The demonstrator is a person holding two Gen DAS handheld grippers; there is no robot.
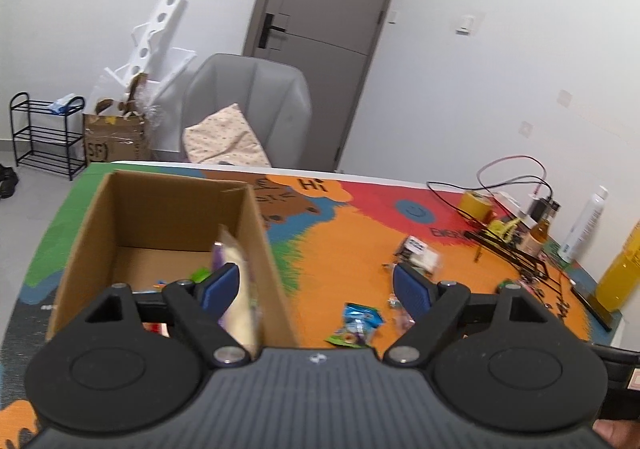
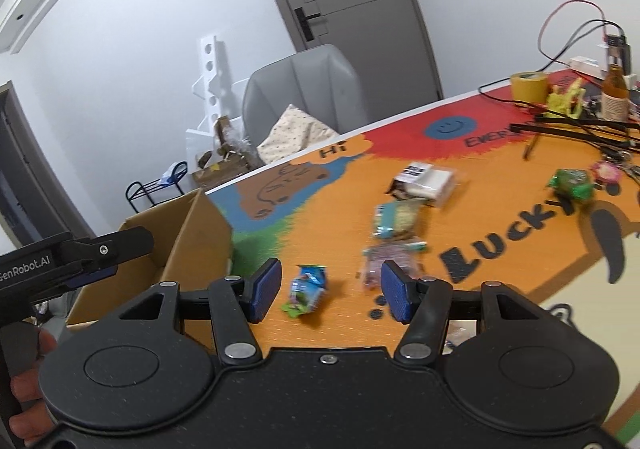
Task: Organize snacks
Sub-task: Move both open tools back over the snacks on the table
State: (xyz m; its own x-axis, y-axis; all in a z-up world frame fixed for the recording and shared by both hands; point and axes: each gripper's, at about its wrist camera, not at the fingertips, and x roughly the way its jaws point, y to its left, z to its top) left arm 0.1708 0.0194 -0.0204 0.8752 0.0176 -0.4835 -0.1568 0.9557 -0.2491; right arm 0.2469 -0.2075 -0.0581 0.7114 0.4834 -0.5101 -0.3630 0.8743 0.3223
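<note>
Through my left wrist camera, my left gripper stands wide open with nothing between the pads. Its left pad hangs over the box, just in front of a pale packet that leans upright against the box's right inner wall; I cannot tell whether pad and packet touch. A few small bright bits lie on the box floor. To the right of the box, on the mat, a blue packet lies loose, and a clear wrapped pack sits farther back.

Through my right wrist camera, my right gripper is partly open and empty, hovering above the mat. The blue packet shows between my pads but lower, on the mat, untouched. Just beyond my right pad lies a pinkish packet, then a teal one behind it, the clear pack farther on, and a green packet well off to the right. The box stands at left, with my left gripper reaching over it.

These snacks look light, soft and crinkly, with slick film likely to slide. I judge the blue packet the nearest pick: I would come down over its middle, pinching across the narrow width, gently so the contents are not crushed.
</note>
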